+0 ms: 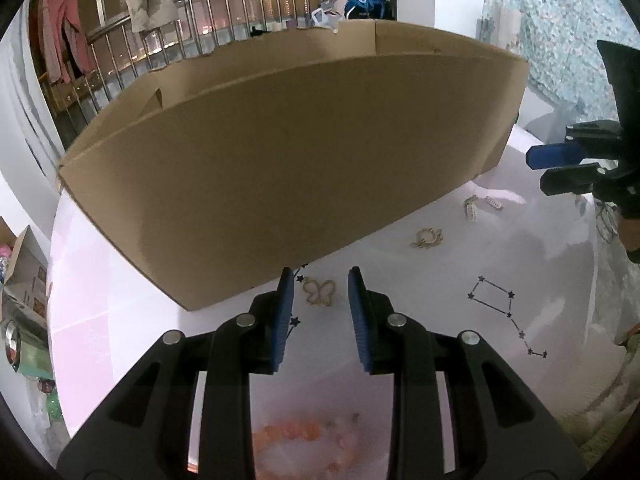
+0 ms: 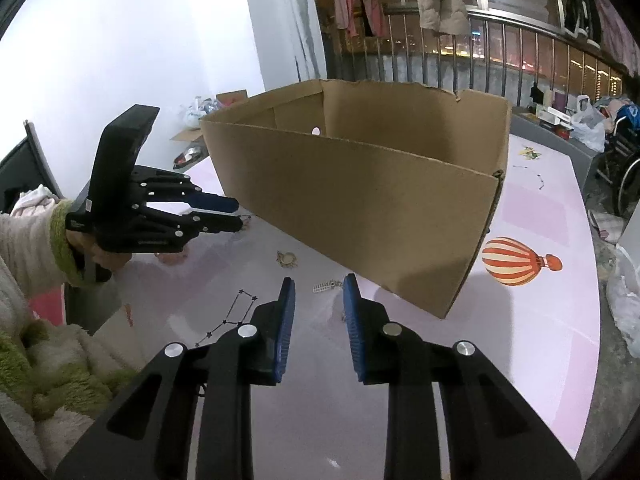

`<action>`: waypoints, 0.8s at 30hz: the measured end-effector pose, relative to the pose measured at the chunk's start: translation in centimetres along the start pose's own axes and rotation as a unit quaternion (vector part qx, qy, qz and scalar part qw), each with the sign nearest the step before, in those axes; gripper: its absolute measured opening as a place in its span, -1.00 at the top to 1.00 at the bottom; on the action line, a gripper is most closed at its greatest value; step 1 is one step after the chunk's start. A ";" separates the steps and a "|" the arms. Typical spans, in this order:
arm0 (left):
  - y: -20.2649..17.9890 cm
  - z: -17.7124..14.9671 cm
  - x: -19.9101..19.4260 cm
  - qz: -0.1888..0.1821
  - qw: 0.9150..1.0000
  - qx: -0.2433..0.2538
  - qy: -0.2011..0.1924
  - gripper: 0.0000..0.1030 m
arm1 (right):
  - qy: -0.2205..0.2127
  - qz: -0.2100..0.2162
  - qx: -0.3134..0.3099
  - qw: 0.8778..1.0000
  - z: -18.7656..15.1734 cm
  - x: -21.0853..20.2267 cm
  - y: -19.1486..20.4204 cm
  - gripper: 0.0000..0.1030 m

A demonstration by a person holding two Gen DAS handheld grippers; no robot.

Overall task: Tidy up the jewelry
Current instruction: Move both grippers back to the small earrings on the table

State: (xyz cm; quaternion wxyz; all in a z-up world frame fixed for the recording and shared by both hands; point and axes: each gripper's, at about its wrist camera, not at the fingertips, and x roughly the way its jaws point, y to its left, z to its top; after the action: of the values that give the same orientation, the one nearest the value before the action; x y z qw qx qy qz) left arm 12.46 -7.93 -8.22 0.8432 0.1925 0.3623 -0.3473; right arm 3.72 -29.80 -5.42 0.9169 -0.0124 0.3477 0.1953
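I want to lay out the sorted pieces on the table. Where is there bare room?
Free: the pink table right of the cardboard box, past the balloon print. Crowded: the strip in front of the box, with the butterfly piece, round piece and small clips.

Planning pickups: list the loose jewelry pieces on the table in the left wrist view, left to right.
Butterfly-shaped piece → round ornate gold piece → small pale clip → second pale clip.

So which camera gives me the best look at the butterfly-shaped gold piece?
Left wrist view: the butterfly piece lies on the table just beyond the left gripper, between its fingers' tips, outline clear. In the right wrist view the left gripper is seen, but I can't pick the butterfly out.
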 end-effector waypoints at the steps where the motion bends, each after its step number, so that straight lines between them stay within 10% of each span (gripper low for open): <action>1: 0.0 -0.1 0.2 0.002 1.000 0.001 0.003 0.49 | 0.000 0.001 0.000 1.000 0.0 0.1 0.0 0.52; 24: -1.0 -1.1 0.1 -0.007 1.000 0.008 0.000 0.88 | 0.001 -0.002 0.012 1.000 -0.3 0.1 -0.4 0.52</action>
State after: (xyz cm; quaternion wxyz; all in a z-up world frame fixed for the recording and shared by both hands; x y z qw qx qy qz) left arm 11.24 -8.02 -9.07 0.8391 0.1965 0.3612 -0.3563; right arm 3.73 -30.21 -5.72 0.9171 -0.0025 0.3506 0.1896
